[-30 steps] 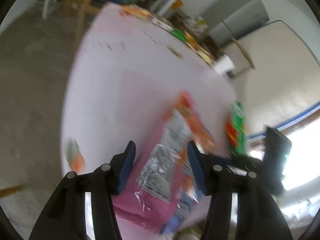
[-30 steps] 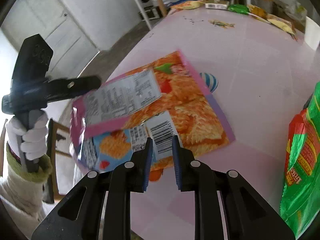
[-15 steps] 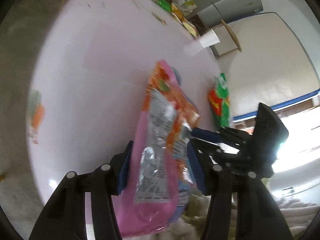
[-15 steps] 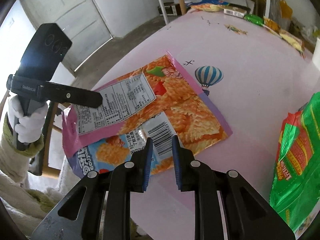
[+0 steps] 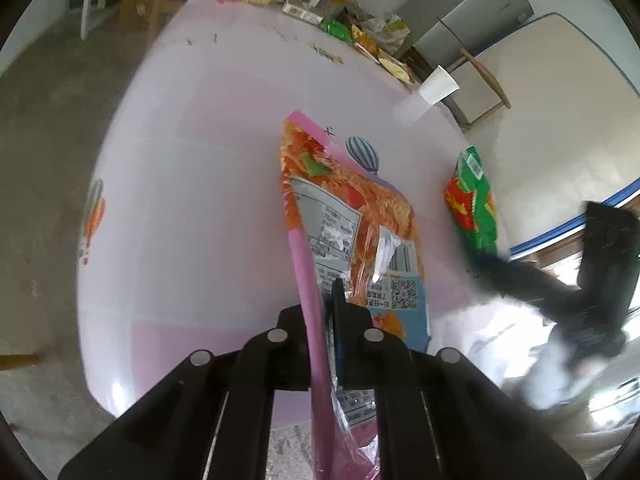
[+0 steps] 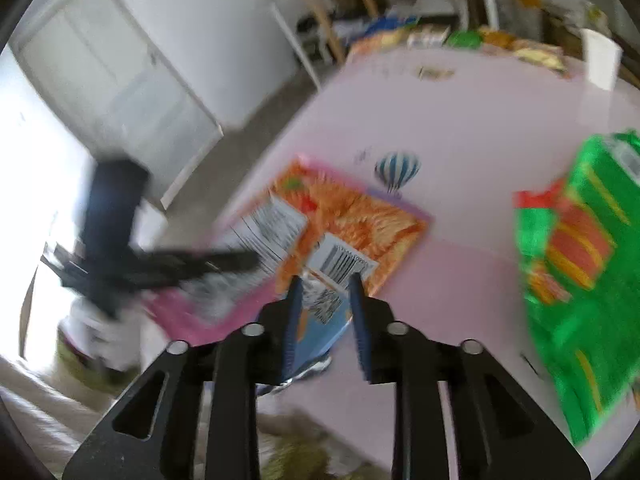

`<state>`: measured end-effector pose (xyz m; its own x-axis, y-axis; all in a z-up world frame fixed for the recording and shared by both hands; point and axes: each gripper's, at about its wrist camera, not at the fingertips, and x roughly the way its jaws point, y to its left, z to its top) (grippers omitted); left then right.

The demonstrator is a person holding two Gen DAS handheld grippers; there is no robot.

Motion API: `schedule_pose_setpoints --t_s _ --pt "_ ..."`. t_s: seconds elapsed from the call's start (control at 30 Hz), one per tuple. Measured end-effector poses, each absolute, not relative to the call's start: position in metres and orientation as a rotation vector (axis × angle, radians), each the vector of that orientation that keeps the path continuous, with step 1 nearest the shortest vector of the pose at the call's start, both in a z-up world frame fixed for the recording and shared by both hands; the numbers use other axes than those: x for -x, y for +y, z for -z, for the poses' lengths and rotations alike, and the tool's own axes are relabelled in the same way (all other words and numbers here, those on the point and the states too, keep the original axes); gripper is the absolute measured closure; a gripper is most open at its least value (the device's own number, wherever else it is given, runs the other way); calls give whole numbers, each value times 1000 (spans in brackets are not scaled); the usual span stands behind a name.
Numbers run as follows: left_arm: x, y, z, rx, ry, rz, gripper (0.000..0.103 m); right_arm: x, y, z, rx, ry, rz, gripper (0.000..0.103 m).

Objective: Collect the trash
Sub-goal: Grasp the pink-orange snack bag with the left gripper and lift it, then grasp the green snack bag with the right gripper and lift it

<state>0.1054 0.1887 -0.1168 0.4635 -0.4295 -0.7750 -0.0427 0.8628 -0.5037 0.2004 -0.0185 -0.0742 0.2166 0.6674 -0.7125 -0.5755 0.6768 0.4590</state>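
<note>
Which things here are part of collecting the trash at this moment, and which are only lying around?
Part of the job:
- orange-and-pink snack wrapper, pinched at its edge by the left hand-held gripper
- right hand-held gripper, open, beside it
- green snack bag, likely next

Only lying around:
- white paper cup
- packets at the far edge of the pink table

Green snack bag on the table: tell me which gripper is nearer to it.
Right. The right gripper hovers open just beside the green snack bag; the left gripper, clamping the pink wrapper, is farther.

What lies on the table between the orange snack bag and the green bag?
Only bare pink tablecloth between the orange bag and green bag, per the left wrist view.
</note>
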Motion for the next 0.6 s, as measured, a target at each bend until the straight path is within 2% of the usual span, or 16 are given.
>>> schedule_pose_setpoints --t_s 0.03,0.2,0.43,0.6 --pt "-104 187 117 493 1068 241 97 -200 -38 64 -150 1018 -834 58" --pt "-102 190 121 508 1058 224 97 -213 -139 55 -414 1005 -613 51" --pt "-100 190 123 519 1055 213 97 -228 -220 113 -794 1129 -378 51" --pt "-100 189 122 515 1057 206 97 -242 -236 139 -920 1170 -313 52"
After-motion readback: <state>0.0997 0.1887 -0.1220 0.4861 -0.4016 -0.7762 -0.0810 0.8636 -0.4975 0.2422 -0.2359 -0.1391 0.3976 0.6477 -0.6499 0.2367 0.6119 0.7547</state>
